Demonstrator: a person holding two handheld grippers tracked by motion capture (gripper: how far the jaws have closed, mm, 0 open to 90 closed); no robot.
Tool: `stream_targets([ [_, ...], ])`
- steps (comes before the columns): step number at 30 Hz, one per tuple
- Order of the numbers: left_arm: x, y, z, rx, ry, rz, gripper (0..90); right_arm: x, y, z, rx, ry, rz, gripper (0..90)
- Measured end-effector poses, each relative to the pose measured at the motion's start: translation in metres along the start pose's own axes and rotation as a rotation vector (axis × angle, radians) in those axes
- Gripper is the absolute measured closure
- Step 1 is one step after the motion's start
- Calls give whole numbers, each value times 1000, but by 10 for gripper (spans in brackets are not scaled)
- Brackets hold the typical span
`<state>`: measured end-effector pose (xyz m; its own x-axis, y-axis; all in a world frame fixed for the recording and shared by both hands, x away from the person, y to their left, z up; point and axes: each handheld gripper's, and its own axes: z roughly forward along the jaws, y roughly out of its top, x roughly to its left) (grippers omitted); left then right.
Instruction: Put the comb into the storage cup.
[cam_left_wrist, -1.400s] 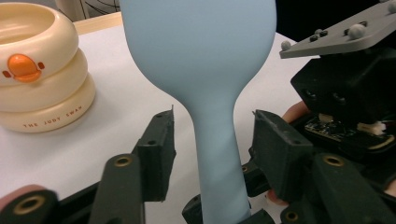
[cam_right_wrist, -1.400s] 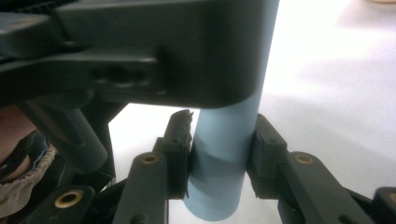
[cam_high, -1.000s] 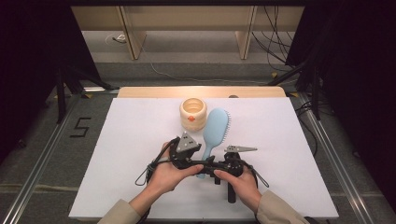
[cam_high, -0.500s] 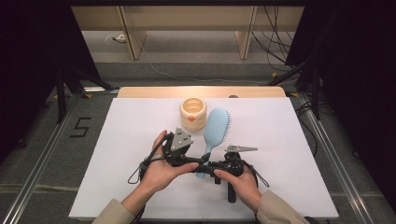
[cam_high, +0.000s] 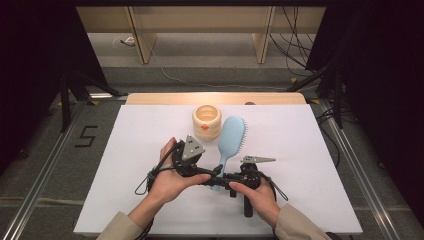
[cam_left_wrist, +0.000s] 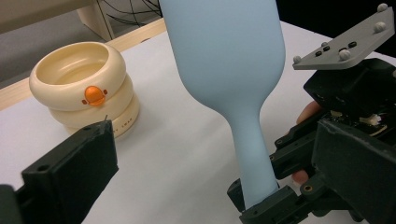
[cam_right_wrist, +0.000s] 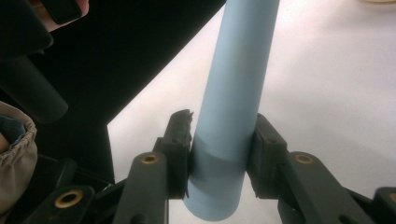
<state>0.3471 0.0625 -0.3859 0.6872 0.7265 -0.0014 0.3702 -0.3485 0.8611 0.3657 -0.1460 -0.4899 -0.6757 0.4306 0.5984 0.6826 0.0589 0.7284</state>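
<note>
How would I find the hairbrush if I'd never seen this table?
Look at the white table. Near its middle, right beside the cream ring pot, lies the hairbrush. It's the only pale blue thing there, with a long handle.

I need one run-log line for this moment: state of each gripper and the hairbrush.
left gripper: open, jaws just opened, off brush | right gripper: shut on hairbrush handle | hairbrush: beside cream pot

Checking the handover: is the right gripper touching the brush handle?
Touching. The right gripper view shows the right gripper pads pressed on both sides of the brush handle.
</note>
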Motion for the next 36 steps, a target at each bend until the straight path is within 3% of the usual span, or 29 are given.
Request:
stream_targets([
  [15, 5, 6, 1, -54, -72, -17, 0, 0, 0, 0, 1, 1, 2, 649],
  [36, 8, 27, 14, -51, -90, -34, 0, 1, 0, 0, -2, -2, -1, 650],
])
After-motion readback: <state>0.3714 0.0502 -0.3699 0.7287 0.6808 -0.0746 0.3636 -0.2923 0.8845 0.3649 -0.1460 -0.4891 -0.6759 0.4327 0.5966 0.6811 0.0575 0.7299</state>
